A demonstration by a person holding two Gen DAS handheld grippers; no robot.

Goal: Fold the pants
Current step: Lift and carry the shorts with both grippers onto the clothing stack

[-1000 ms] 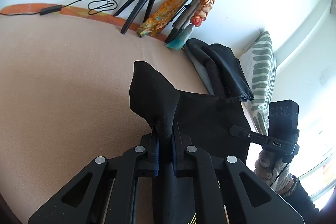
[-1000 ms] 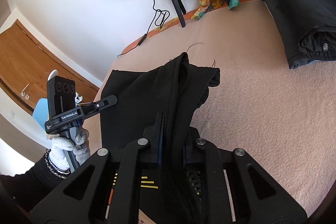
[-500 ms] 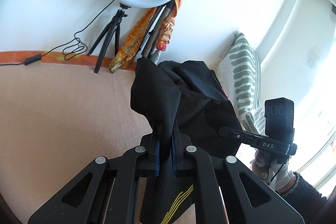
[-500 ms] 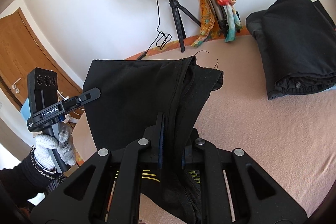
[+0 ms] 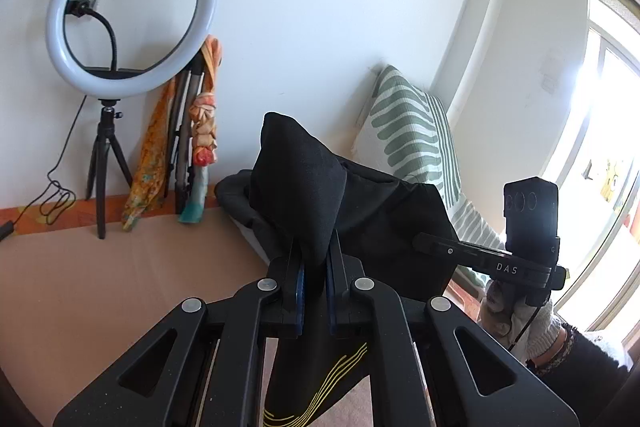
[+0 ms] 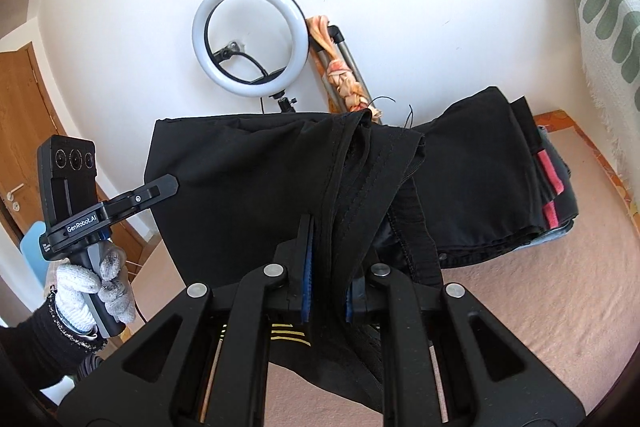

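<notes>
Black pants [image 5: 304, 179] with thin yellow stripes hang in the air, stretched between both grippers. My left gripper [image 5: 314, 291] is shut on one corner of the cloth, which sticks up above its blue pads. In the right wrist view my right gripper [image 6: 328, 283] is shut on a bunched hem of the pants [image 6: 248, 179], seams showing. The cloth spreads as a sheet toward the left gripper [image 6: 120, 207], held by a gloved hand [image 6: 92, 287]. The right gripper [image 5: 528, 247] shows at the right of the left wrist view.
A beige bed cover [image 6: 520, 307] lies below. A stack of folded dark clothes [image 6: 500, 187] sits on it near a green-striped pillow [image 5: 416, 139]. A ring light on a tripod [image 5: 132, 11] and orange scarves [image 5: 204, 115] stand against the white wall. A wooden door [image 6: 20, 107] is at left.
Both grippers have risen with the pants, lifting the cloth off the bed. The view has tipped up toward the wall, and the left gripper has rolled.
</notes>
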